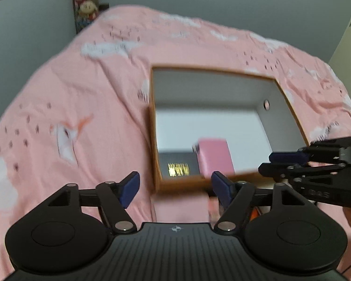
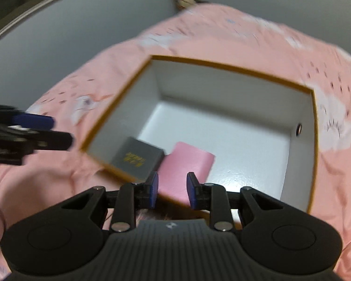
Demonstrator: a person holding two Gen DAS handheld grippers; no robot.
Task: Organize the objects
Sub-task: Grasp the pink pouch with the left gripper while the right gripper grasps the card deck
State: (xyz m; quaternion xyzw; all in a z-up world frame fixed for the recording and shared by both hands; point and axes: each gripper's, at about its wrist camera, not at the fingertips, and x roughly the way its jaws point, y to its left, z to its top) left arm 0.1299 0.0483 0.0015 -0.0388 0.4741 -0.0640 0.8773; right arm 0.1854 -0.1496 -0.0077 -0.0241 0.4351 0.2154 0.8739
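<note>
In the box [image 2: 299, 107] on the bed [image 1: 65, 89], near-left corner, lie a dark case [image 2: 138, 159] and a pink case [image 2: 187, 164]: seemingly light, stiff, slick; pinch their long edges. Left hand-held gripper [image 1: 174, 188] released; right hand-held gripper [image 2: 172, 190] part-spread, empty.

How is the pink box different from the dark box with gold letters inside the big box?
The plain pink rectangular box has no writing that shows, while the dark grey box carries gold lettering on top. The pink box lies nearer the middle of the floor; the dark grey box sits in the corner against the wall. Both lie side by side inside the big open cardboard box with a white inside.
</note>
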